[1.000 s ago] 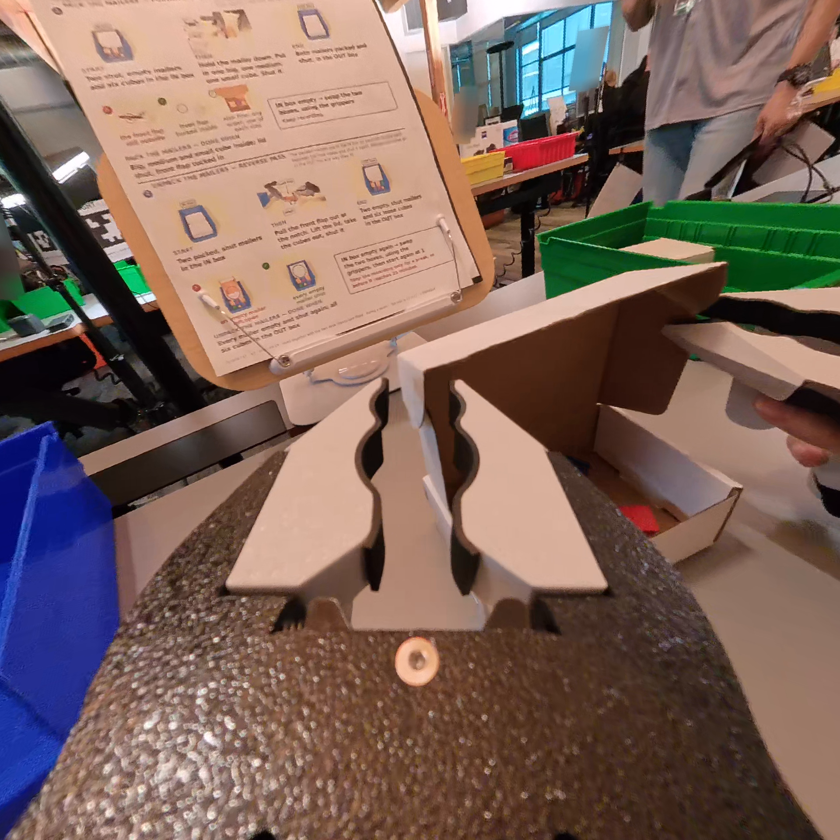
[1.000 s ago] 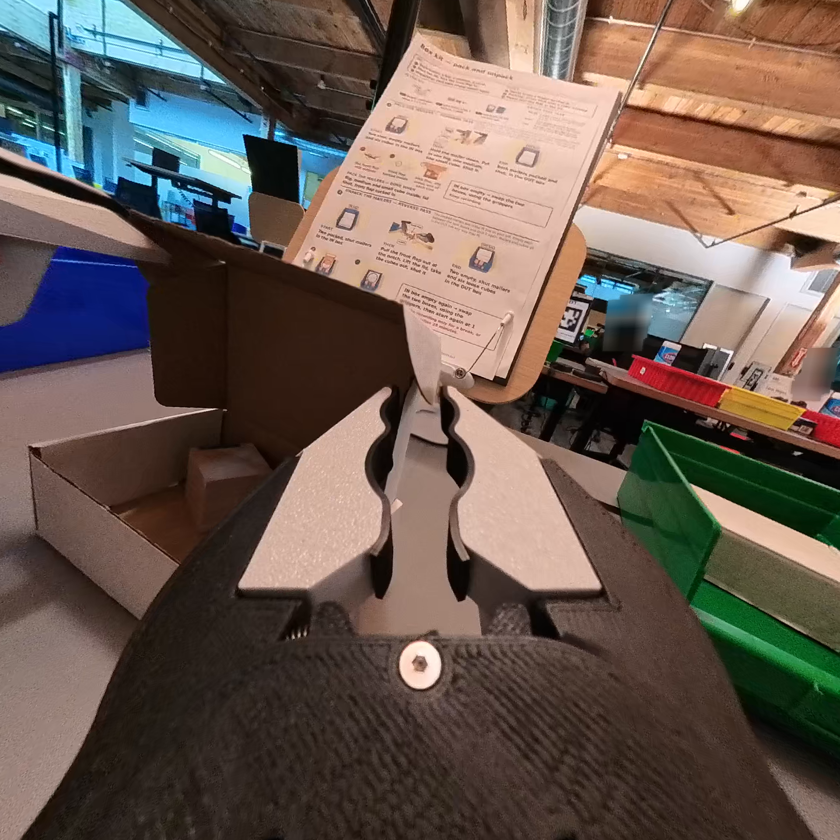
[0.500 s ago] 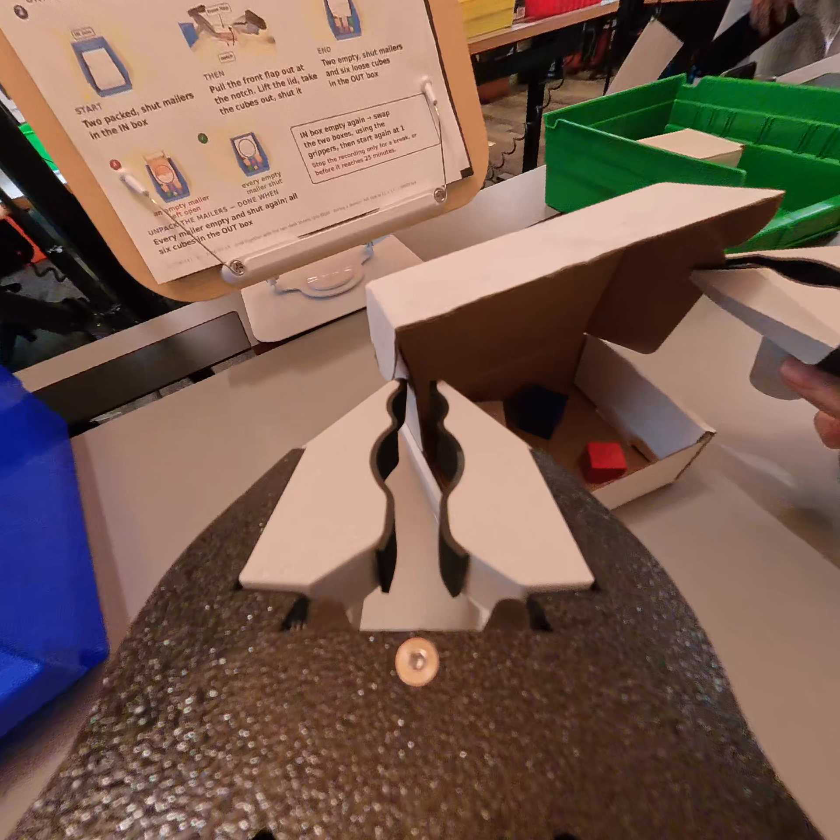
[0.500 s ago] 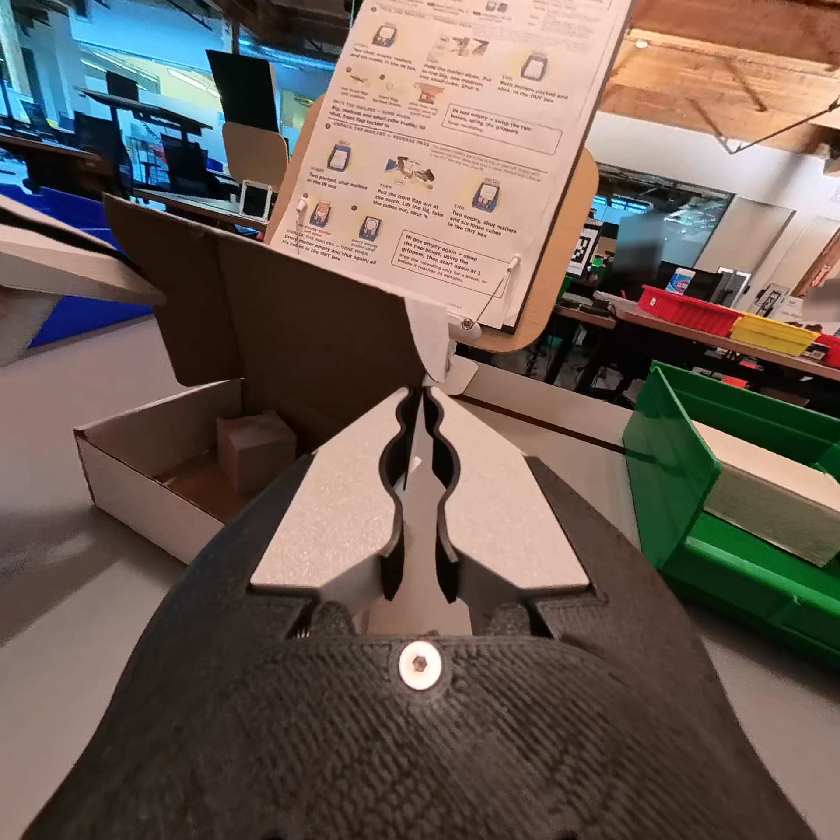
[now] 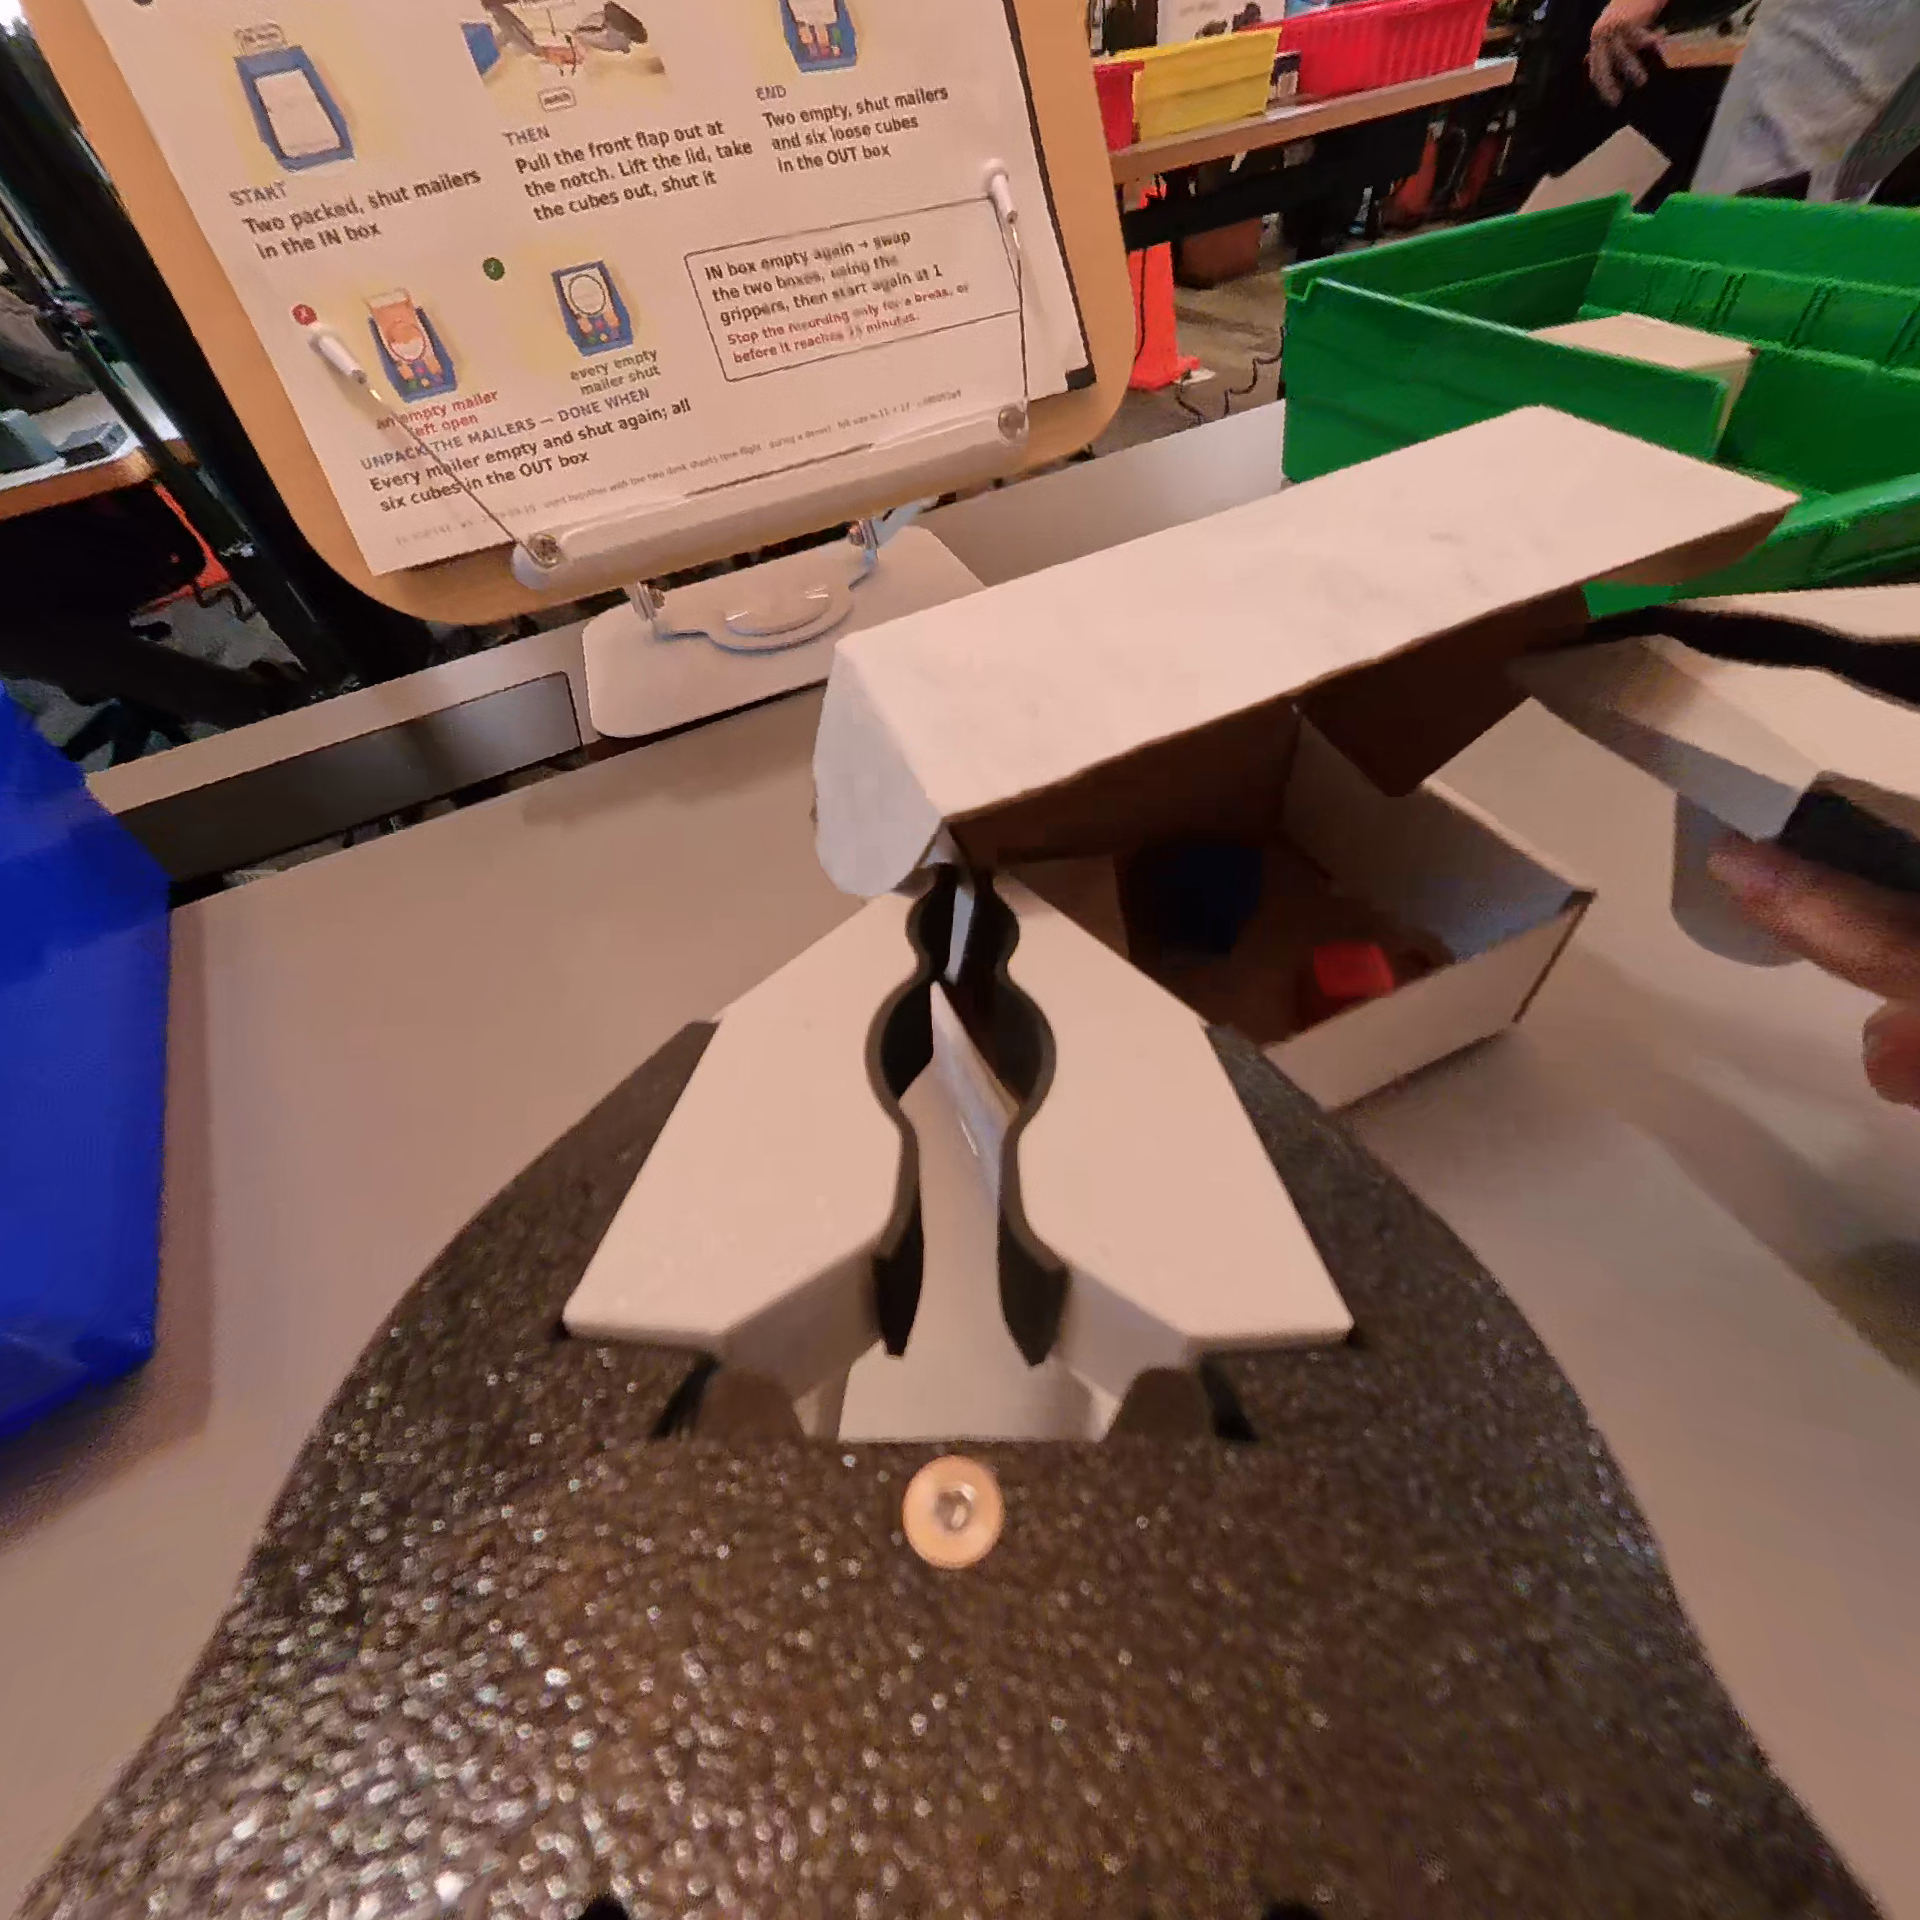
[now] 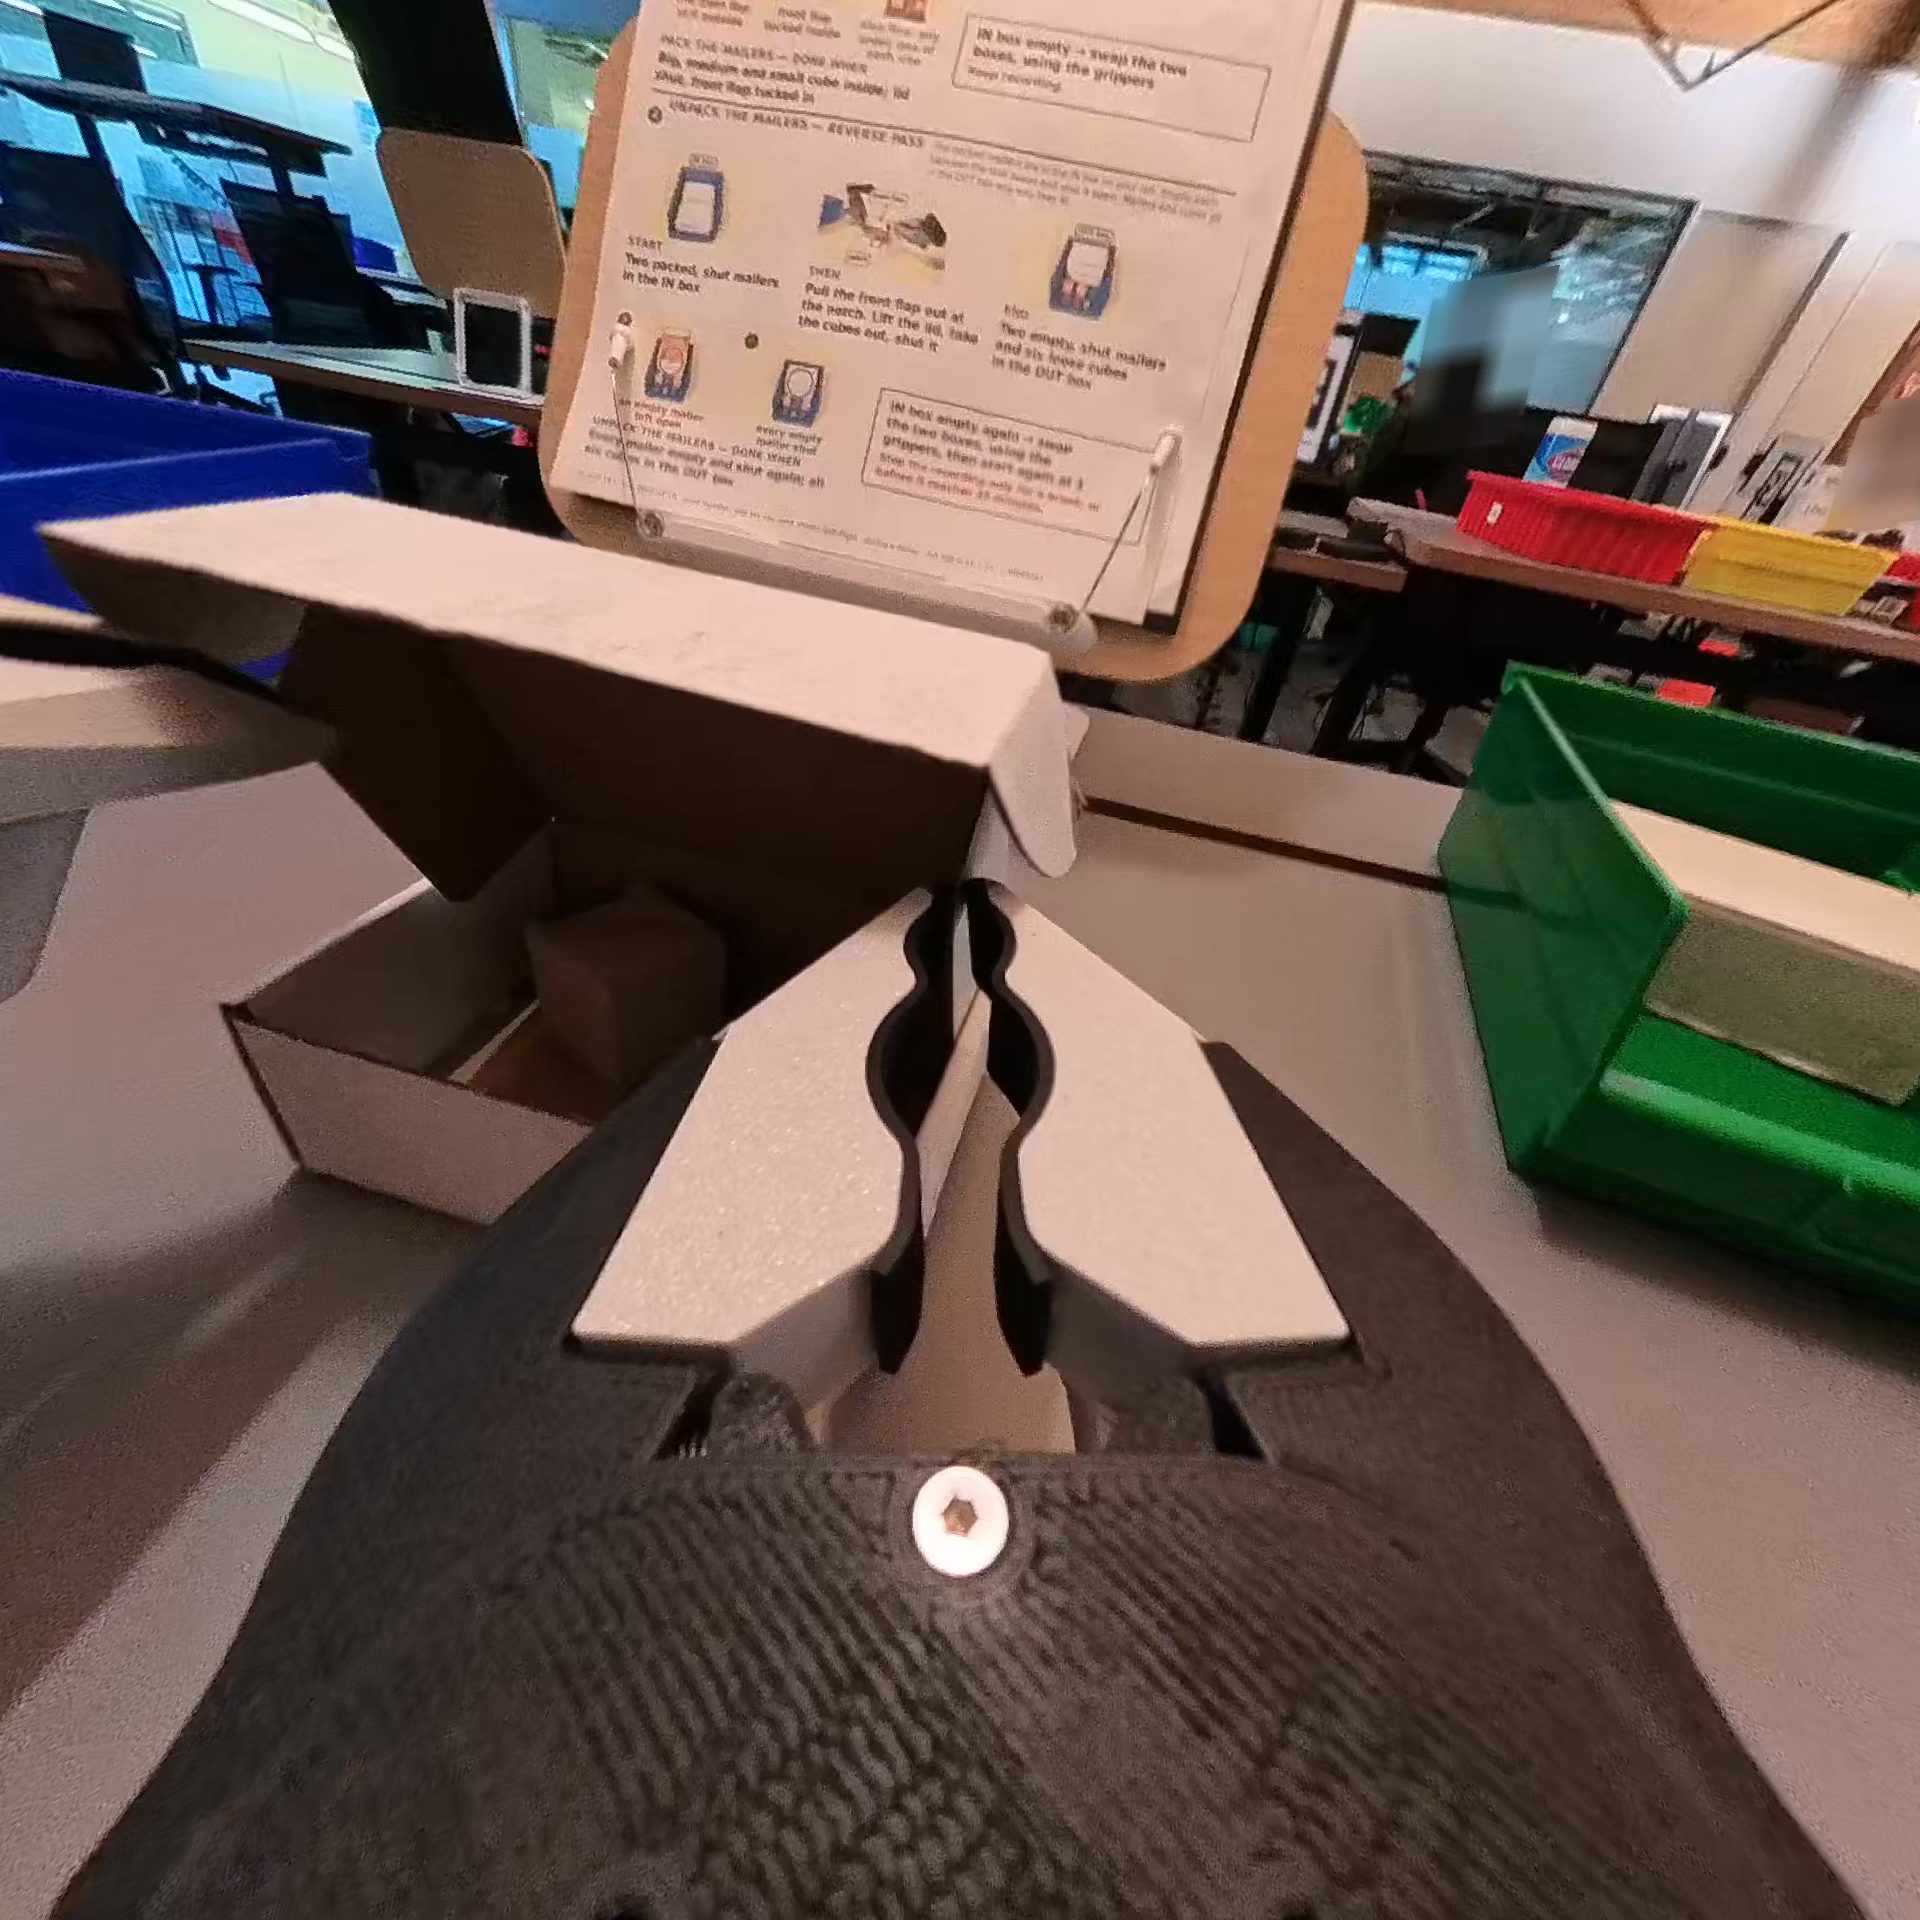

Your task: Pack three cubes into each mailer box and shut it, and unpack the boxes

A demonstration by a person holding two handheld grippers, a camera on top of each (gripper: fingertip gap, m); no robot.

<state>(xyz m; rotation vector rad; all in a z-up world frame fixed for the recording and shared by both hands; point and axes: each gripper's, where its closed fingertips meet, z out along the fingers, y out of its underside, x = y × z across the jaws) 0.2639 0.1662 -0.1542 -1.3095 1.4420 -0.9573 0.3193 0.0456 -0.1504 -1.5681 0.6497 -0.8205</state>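
Note:
A white mailer box (image 5: 1423,1023) stands open on the grey table, its lid (image 5: 1299,592) tilted low over it. Inside I see a blue cube (image 5: 1195,894) and a red cube (image 5: 1351,971). My left gripper (image 5: 961,899) is shut on one end of the lid's front flap. In the right wrist view my right gripper (image 6: 961,904) is shut on the other end of the flap of the same lid (image 6: 623,613). A brown cube (image 6: 623,977) sits in the box (image 6: 395,1122). Each gripper shows at the other view's edge.
A green bin (image 5: 1455,384) (image 6: 1558,987) to the right holds another white mailer (image 5: 1652,348) (image 6: 1787,935). A blue bin (image 5: 73,1039) (image 6: 156,457) is at the left. An instruction sheet on a stand (image 5: 623,260) (image 6: 935,260) rises behind the box.
The lid has swung down from nearly upright to low over the box. Both grippers have moved down with it, still holding the flap.

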